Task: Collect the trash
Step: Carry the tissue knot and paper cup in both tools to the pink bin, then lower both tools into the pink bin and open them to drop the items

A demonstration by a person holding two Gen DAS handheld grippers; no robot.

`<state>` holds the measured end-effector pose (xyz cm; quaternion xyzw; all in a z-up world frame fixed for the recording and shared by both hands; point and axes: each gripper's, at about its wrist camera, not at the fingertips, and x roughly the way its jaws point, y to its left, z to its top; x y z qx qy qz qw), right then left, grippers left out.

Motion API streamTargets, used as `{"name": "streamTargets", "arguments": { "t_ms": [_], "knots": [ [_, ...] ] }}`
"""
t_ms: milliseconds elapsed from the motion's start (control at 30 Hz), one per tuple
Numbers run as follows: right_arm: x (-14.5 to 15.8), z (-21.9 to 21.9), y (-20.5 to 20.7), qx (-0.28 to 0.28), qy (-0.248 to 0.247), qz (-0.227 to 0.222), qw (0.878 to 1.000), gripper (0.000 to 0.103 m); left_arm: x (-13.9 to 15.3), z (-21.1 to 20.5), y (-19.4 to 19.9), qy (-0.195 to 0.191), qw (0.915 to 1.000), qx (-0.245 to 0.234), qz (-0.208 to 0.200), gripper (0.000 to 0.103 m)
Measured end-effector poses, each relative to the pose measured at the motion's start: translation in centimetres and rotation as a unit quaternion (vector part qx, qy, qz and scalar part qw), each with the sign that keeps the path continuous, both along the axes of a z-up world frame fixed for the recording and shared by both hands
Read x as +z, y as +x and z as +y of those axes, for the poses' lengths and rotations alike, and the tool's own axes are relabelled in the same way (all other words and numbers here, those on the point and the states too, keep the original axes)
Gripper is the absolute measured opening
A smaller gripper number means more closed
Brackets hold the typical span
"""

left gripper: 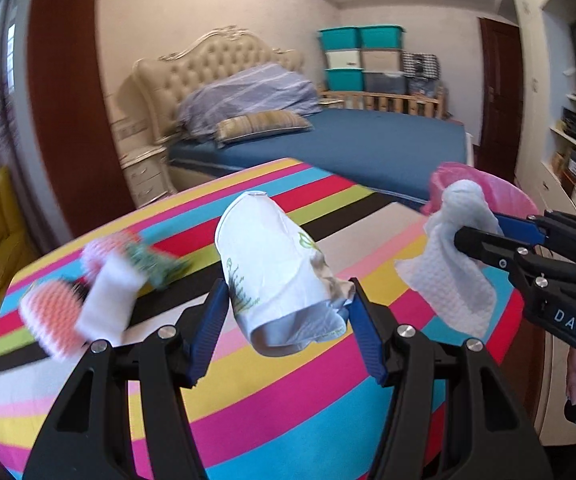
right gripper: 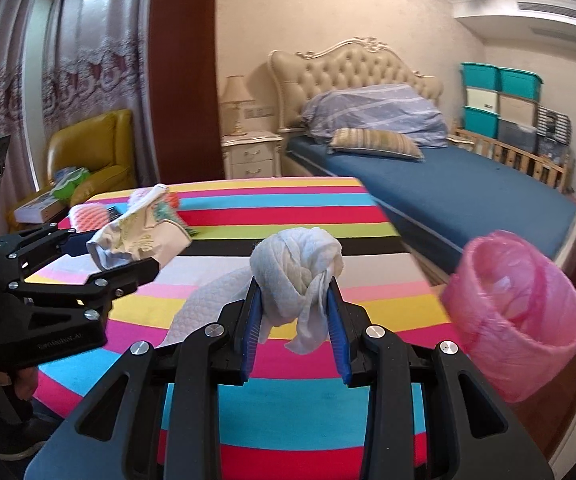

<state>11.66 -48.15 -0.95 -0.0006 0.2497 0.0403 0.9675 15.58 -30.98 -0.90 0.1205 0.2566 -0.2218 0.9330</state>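
My left gripper (left gripper: 286, 296) is shut on a crushed white paper cup (left gripper: 272, 268) with a green print, held above the striped table (left gripper: 248, 400). The same cup (right gripper: 136, 240) shows at the left of the right wrist view, in the left gripper (right gripper: 128, 258). My right gripper (right gripper: 294, 300) is shut on a crumpled white paper towel (right gripper: 296, 268); in the left wrist view that towel (left gripper: 448, 264) hangs from the right gripper (left gripper: 476, 236) at the right. A bin lined with a pink bag (right gripper: 516, 316) stands beside the table's right edge, its mouth open; only its rim (left gripper: 500, 192) shows behind the towel.
Orange-and-white foam netting, white paper and a green scrap (left gripper: 100, 292) lie on the table's far left. A blue bed (right gripper: 448, 184) stands beyond the table, a yellow armchair (right gripper: 92, 152) at the left, and a white shelf unit (left gripper: 572, 148) at the right.
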Motion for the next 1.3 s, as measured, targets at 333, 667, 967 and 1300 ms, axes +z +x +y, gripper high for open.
{"name": "streamTargets", "arguments": {
  "t_ms": [333,667,967,1300],
  "knots": [
    [-0.3,-9.9,-0.8,-0.084,-0.004,0.002,0.996,0.033,-0.6,-10.9,1.3,0.003,0.9959,-0.09,0.009,0.054],
    [-3.0,-18.7,0.6,-0.14,0.021,0.03,0.989,0.033,-4.0,-20.5,6.0,0.015,0.9911,-0.117,0.062,0.046],
    [-5.3,-18.3,0.8,-0.131,0.048,0.037,0.989,0.034,-5.1,-16.0,6.5,-0.002,0.9947,-0.092,0.045,0.069],
    [-5.9,-16.7,0.3,-0.118,0.058,0.039,0.991,0.034,-8.1,-10.1,5.7,0.009,0.992,-0.06,0.111,0.086]
  ]
}}
